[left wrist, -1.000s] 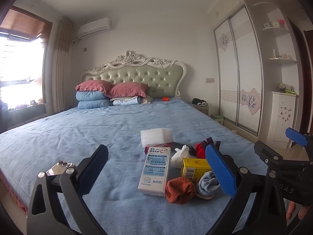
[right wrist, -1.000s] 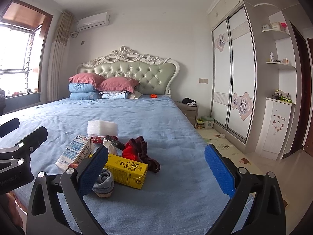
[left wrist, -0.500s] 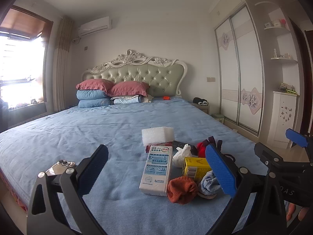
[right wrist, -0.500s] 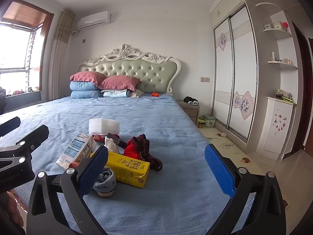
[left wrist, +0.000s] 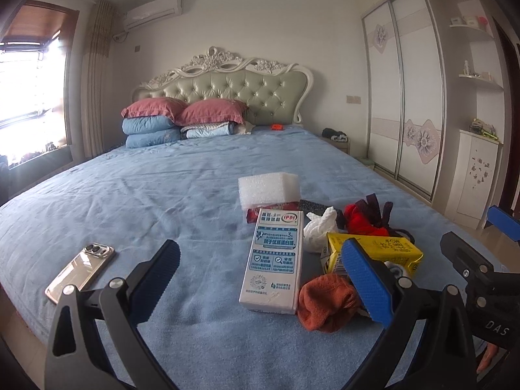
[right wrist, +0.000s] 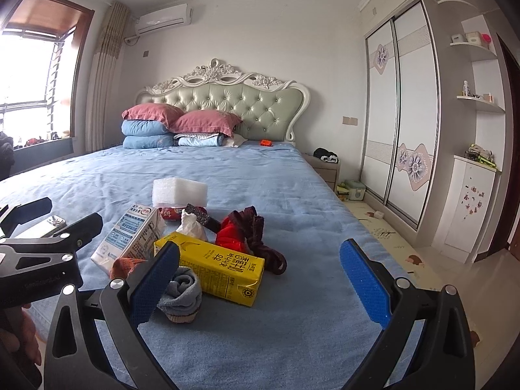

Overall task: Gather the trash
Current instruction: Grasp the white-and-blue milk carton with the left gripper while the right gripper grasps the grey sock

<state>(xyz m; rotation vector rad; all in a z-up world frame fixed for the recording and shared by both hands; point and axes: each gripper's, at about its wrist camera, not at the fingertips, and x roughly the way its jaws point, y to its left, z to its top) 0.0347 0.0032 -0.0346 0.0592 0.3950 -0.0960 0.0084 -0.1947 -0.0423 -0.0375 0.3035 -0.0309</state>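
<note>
Both my tools have eased slightly closer to the pile over the last second, the clutter showing a little larger and lower in each view; nothing has been lifted, so collecting has, I judge, not begun.

Nearest: my left tool [left wrist: 260,284], jaws wide apart and empty, hovers over the bed [left wrist: 162,195] with the white carton [left wrist: 276,256] lying between its fingers in view. My right tool [right wrist: 260,279] is likewise spread and empty, the yellow carton [right wrist: 214,268] ahead of it.

Just beyond: an orange sock [left wrist: 325,302] touches the white carton's near corner; a grey sock [right wrist: 183,292] lies against the yellow carton's near side.

Middle: a crumpled tissue [left wrist: 320,227] sits between the cartons; a red cloth [right wrist: 235,234] with a dark cloth [right wrist: 260,237] lies behind the yellow carton.

Farther: a red wrapper [right wrist: 170,213] and a white foam block [left wrist: 268,188].

Apart, to the left, a phone [left wrist: 81,269] lies near the bed's edge; not trash, I judge.

Room: open sheet surrounds the pile on all sides. The pile crowds itself, so the socks may snag a grasp on either carton. No bin is visible.
</note>
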